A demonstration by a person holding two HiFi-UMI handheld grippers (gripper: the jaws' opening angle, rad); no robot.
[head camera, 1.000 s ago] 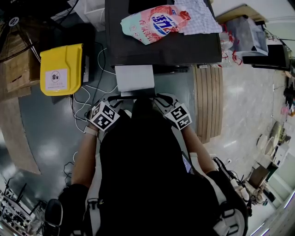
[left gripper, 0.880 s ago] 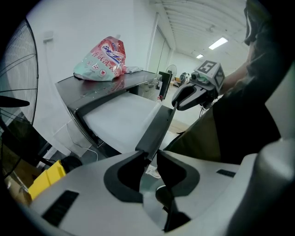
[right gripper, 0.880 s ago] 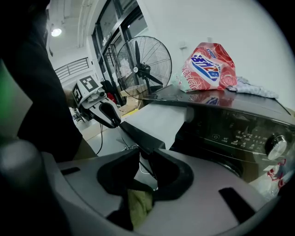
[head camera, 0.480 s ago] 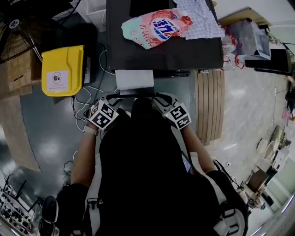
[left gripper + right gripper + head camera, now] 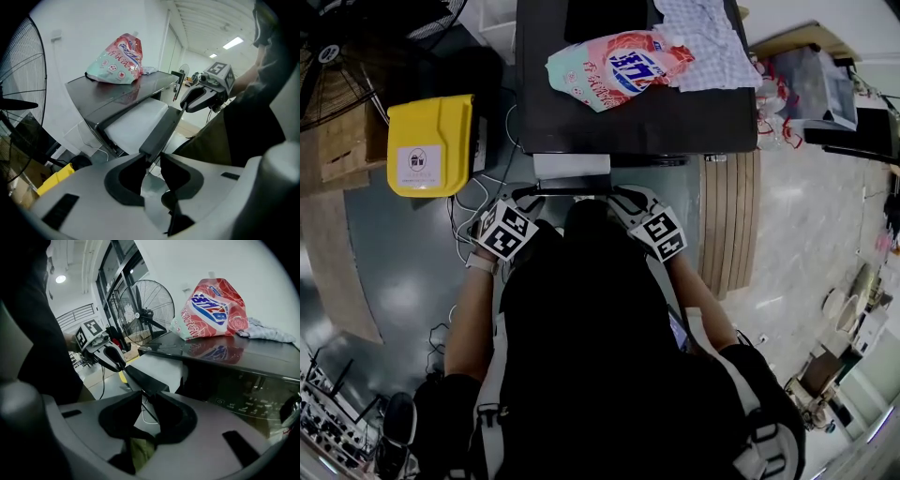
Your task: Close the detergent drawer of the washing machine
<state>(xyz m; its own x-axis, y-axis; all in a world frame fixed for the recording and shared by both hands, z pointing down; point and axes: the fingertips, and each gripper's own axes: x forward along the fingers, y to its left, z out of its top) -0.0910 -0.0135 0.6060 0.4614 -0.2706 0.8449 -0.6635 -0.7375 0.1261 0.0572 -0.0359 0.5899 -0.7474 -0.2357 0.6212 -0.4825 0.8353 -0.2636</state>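
Note:
The white detergent drawer juts a short way out of the dark washing machine. Its dark front panel runs across between both grippers. My left gripper holds the panel's left end; its jaws have just been opening a little, and the panel's end still sits between the pads and touches them. At the other end my right gripper is shut on the panel. In the head view the left gripper and right gripper sit close under the drawer, above my dark torso.
A pink detergent bag and a checked cloth lie on the machine's top. A yellow bin and cables sit on the floor to the left, a fan beyond it. Wooden slats stand to the right.
The drawer has slid further into the machine; less of its white body shows. Both grippers moved toward the machine with the front panel.

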